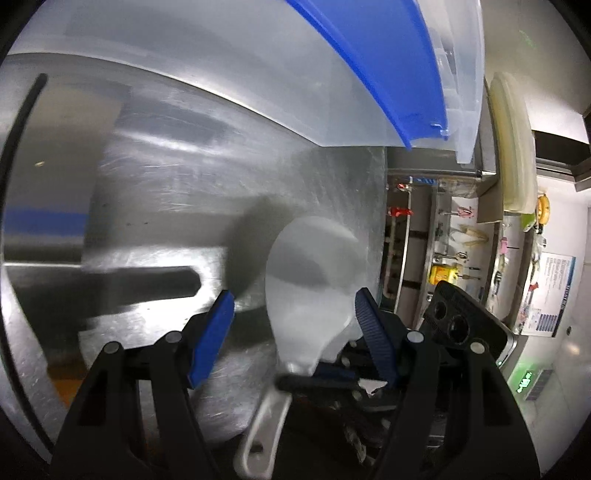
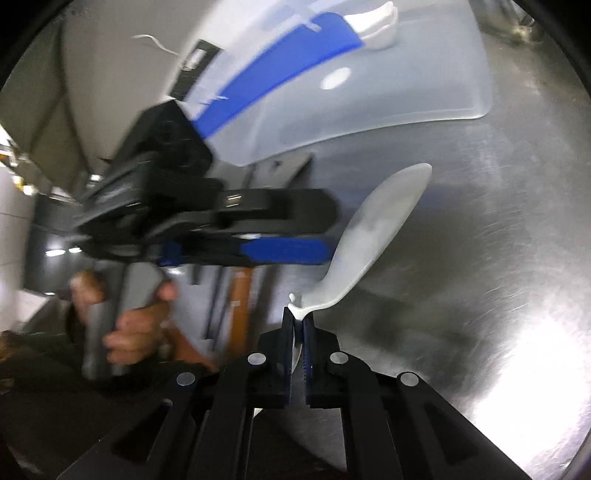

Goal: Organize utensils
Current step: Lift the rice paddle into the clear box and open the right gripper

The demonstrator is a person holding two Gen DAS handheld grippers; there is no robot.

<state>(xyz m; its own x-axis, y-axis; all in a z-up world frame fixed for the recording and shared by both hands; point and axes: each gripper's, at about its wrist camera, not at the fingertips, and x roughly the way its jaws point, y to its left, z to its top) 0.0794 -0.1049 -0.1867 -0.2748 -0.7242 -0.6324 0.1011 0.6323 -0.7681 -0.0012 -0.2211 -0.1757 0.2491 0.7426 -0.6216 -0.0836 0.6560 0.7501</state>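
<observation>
A white plastic rice spoon [image 2: 369, 229] is held above the steel table [image 2: 480, 277]. My right gripper [image 2: 298, 314] is shut on the spoon's thin handle, with the bowl pointing up and away. In the left wrist view the spoon's bowl [image 1: 310, 266] sits between the blue pads of my left gripper [image 1: 295, 295]. That gripper is open, with a clear gap at the left pad [image 1: 214, 332]. The handle [image 1: 266, 424] runs down out of view. From the right wrist view, the left gripper's fingers [image 2: 284, 251] reach in side-on beside the bowl.
A translucent plastic bin with a blue band [image 1: 369, 55] stands close behind the spoon, and white items [image 2: 376, 22] rest at its top. A person's hand [image 2: 136, 325] holds the left gripper's grip. Shelves with small tools [image 1: 443, 240] and a cream board [image 1: 513, 147] lie beyond the table's right edge.
</observation>
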